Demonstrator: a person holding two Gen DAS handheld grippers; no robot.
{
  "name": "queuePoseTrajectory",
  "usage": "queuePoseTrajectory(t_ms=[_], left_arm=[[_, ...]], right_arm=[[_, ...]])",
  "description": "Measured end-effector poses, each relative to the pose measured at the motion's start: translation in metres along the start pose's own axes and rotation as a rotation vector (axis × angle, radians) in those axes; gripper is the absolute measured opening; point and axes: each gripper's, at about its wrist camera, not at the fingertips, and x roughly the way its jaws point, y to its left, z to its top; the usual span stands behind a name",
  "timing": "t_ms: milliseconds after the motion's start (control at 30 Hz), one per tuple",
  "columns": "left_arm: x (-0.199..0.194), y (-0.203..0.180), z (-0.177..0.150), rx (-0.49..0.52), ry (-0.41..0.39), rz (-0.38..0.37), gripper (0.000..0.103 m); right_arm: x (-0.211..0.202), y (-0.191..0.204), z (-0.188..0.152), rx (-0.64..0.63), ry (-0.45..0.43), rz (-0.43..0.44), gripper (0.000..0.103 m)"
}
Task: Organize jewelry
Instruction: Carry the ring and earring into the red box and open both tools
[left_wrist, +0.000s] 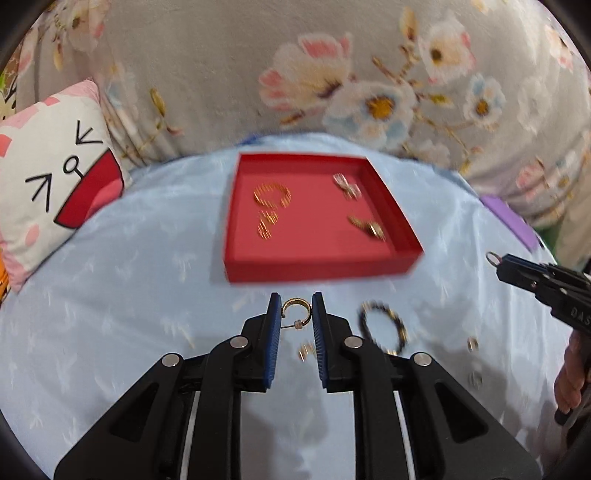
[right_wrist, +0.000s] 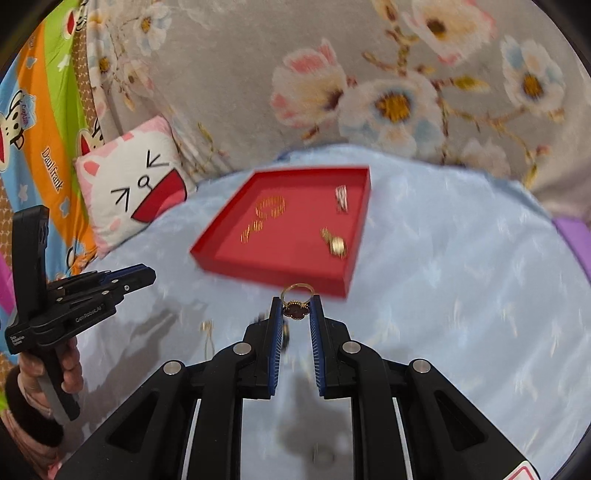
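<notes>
While both grippers hung over the pale blue cloth (left_wrist: 110, 295), each one pinched a piece of jewelry.

Left gripper (left_wrist: 296, 314) clamped a gold hoop earring (left_wrist: 293, 304) between its blue pads; right gripper (right_wrist: 296, 308) was closed on a gold ring (right_wrist: 297, 301) with a dark clover face. Just beyond lay the red tray (left_wrist: 317, 266), holding blurred gold pieces (left_wrist: 271, 195). A black beaded bracelet (left_wrist: 384, 325) lay on the cloth near the left gripper.
</notes>
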Motion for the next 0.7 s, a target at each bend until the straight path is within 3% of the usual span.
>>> queuePoseTrajectory(t_ms=[133,333,467,700], left_arm=[[0.033,0.009,0.038,-0.03,-0.014,-0.004,0.016],[0.099,0.009,0.061,-0.038,0.034,0.007,0.016],[0.133,0.013,0.062,-0.051,0.077,0.022,0.016],[0.15,0.012,0.06,-0.024,0.081,0.054,0.017]], right_arm=[[0.046,0.0,0.032,0.02,0.013,0.014,0.013],[0.126,-0.008,0.038,0.047,0.125,-0.03,0.014],[0.15,-0.016,0.035,0.059,0.159,-0.045,0.014],[0.163,-0.016,0.031,0.033,0.173,-0.058,0.014]])
